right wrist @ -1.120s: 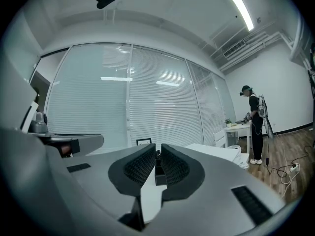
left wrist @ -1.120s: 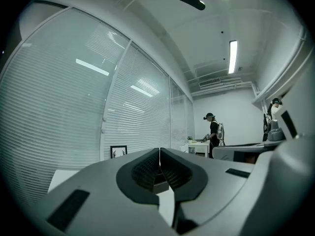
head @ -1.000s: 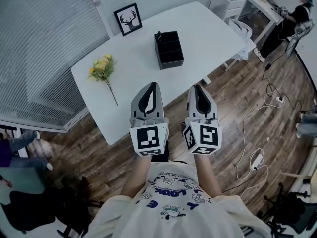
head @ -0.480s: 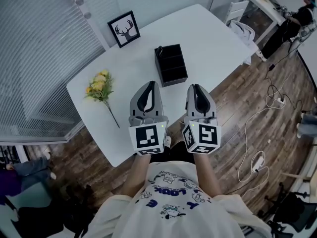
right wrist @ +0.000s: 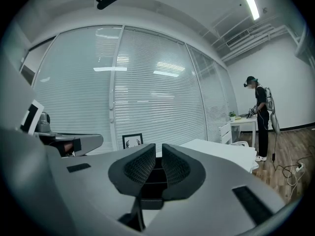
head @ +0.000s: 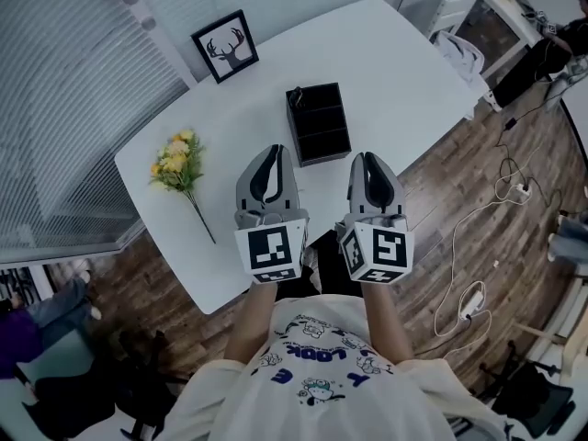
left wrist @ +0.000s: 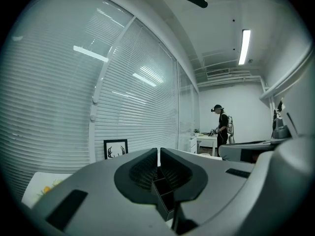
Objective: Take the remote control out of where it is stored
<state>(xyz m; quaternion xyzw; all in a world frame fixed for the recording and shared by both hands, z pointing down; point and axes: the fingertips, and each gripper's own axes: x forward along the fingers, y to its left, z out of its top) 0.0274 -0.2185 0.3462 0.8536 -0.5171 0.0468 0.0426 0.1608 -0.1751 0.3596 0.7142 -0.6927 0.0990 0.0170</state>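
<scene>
A black organizer box [head: 320, 125] with three compartments stands on the white table [head: 386, 49]. A dark remote control [head: 296, 94] sticks up from the box's far-left corner. My left gripper [head: 277, 149] hovers just short of the box's near side, shut and empty. My right gripper [head: 366, 157] is level with it to the right, over the table's front edge, its jaws together with nothing between them. In the left gripper view the box [left wrist: 165, 194] shows behind the closed gripper [left wrist: 158, 151]. The right gripper view shows the box [right wrist: 149, 177] beyond that gripper [right wrist: 158, 146].
Yellow flowers [head: 173, 160] lie at the table's left end. A framed deer picture [head: 225, 46] leans at the back by the window blinds. A white chair [head: 457, 46] stands at the right end. Cables [head: 478, 237] trail over the wood floor. A person [right wrist: 259, 116] works at a far desk.
Both grippers have come forward over the table toward the black box, side by side. Their jaws have stayed together.
</scene>
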